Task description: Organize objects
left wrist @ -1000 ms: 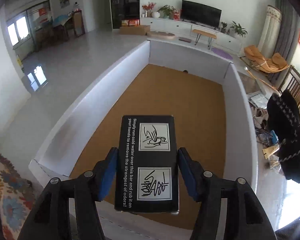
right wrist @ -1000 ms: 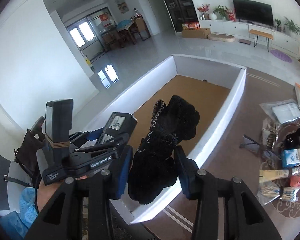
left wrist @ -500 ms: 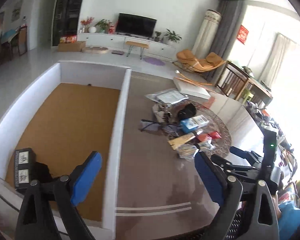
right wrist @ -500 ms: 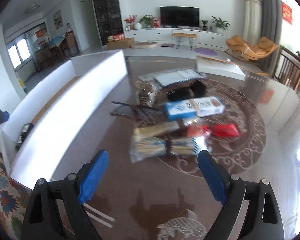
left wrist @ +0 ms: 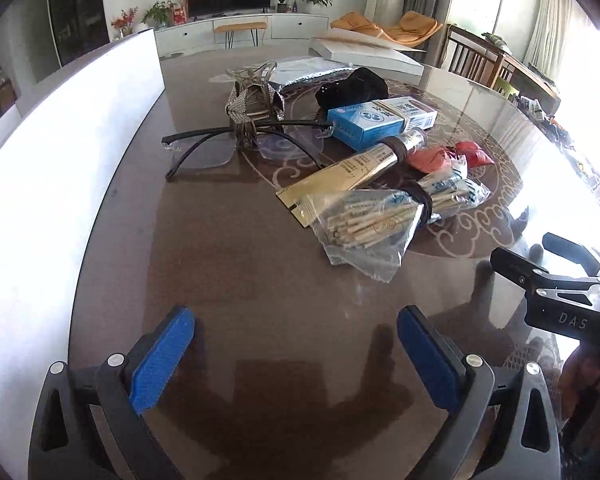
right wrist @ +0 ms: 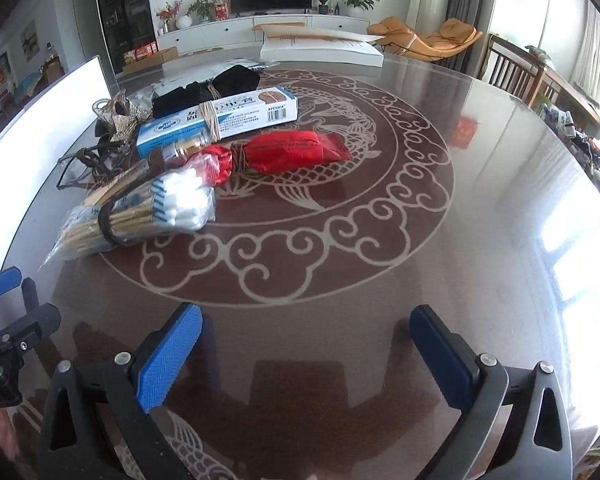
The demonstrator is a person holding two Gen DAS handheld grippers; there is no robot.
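My left gripper (left wrist: pixel 296 320) hangs open over bare tabletop, nothing between its blue pads. Beyond it lies a pile: black-framed glasses (left wrist: pixel 240 148), a blue box (left wrist: pixel 380 120), a gold tube (left wrist: pixel 352 168), a clear bag of cotton swabs (left wrist: pixel 380 216), a red packet (left wrist: pixel 448 156) and a black cloth (left wrist: pixel 356 88). My right gripper (right wrist: pixel 306 316) has its jaws opening with nothing in them, over the table's fish pattern. The swab bag (right wrist: pixel 140 216), the red packet (right wrist: pixel 292 152) and the blue box (right wrist: pixel 220 120) lie ahead to its left.
The white wall of a large box (left wrist: pixel 60 168) runs along the table's left side. A flat white carton (right wrist: pixel 320 48) rests at the far edge. The glossy brown table (right wrist: pixel 440 240) stretches right. Chairs stand behind it.
Both grippers let go over the white box, the left of a black printed box, the right of a black knitted item. Both then swung right and down to the table pile.
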